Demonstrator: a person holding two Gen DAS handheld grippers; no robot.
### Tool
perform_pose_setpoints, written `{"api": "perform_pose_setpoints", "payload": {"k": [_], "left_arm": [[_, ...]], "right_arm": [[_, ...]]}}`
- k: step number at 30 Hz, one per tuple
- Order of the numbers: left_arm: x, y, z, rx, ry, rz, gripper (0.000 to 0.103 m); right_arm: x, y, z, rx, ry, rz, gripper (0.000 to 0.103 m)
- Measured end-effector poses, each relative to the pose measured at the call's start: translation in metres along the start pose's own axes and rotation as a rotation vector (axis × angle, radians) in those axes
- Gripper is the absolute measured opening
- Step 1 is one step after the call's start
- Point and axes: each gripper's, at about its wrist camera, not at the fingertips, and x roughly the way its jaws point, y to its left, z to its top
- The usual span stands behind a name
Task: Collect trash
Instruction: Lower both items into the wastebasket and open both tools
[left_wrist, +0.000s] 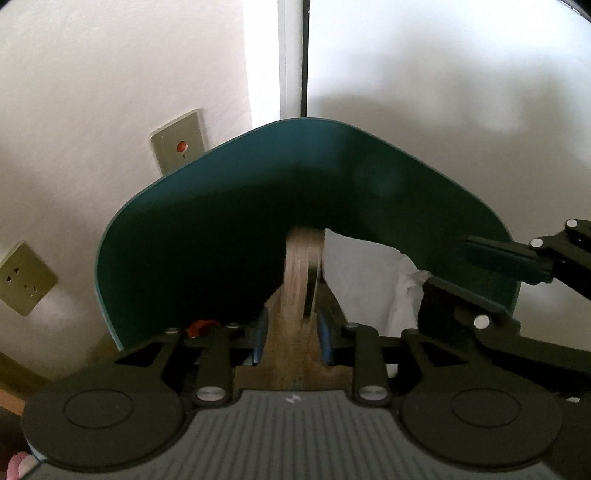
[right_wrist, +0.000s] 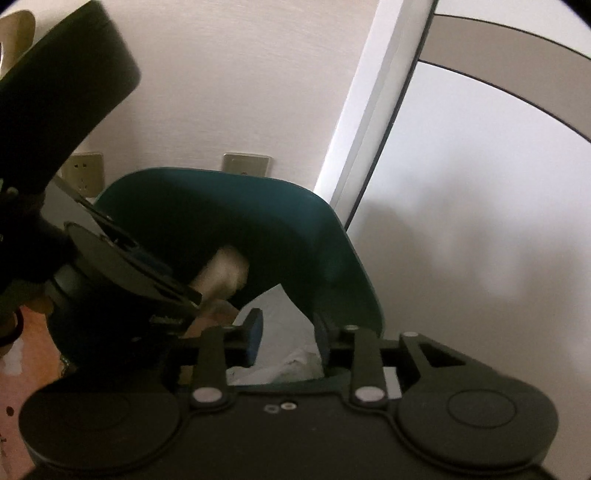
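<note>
A dark teal bin lid (left_wrist: 295, 206) stands raised in front of the wall. My left gripper (left_wrist: 291, 332) is shut on a flat tan wooden piece (left_wrist: 299, 280) that reaches up to the lid's underside. White crumpled paper (left_wrist: 369, 280) lies under the lid, to the right. My right gripper shows at the right of the left wrist view (left_wrist: 509, 280), its fingers on either side of the lid's right edge. In the right wrist view my right gripper (right_wrist: 288, 332) is partly open over white paper (right_wrist: 280, 332), with the teal lid (right_wrist: 258, 221) ahead and the wooden piece (right_wrist: 221, 273) at left.
A white wall with metal socket plates (left_wrist: 26, 277) and a plate with a red button (left_wrist: 177, 144) lies behind. A white door frame (left_wrist: 291, 55) runs up the middle. A wooden floor strip (right_wrist: 33, 339) shows at lower left.
</note>
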Motion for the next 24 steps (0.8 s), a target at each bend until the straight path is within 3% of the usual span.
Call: {"api": "perform_pose_setpoints", "payload": {"k": [2,4,5,8,13,19,21,24], "left_arm": [[0.0,0.001,-0.001,-0.004,0.0,0.001,0.029],[0.0,0.003,-0.001,-0.015,-0.005,-0.007,0.037],[-0.002,0.004,-0.002,-0.021,-0.013,-0.008,0.053],[-0.014,0.003,-0.003,-0.022,-0.066,-0.002,0.068],[-0.037,0.004,-0.006,-0.052,-0.132,-0.02,0.069],[-0.074,-0.002,-0.019,-0.056,-0.222,-0.005,0.074],[-0.086,-0.004,-0.024,-0.057,-0.25,0.007,0.081],[-0.103,-0.007,-0.032,-0.049,-0.293,0.02,0.081]], "right_arm": [[0.0,-0.002,0.0,0.007,-0.001,0.001,0.034],[-0.003,-0.004,0.0,0.02,-0.01,0.0,0.035],[-0.007,-0.006,-0.001,0.033,-0.022,-0.001,0.036],[-0.015,-0.013,0.0,0.067,-0.041,0.008,0.037],[-0.041,-0.022,-0.007,0.122,-0.08,0.021,0.041],[-0.075,-0.029,-0.016,0.168,-0.129,0.049,0.046],[-0.086,-0.03,-0.018,0.176,-0.145,0.057,0.047],[-0.103,-0.031,-0.021,0.189,-0.171,0.073,0.048]]}}
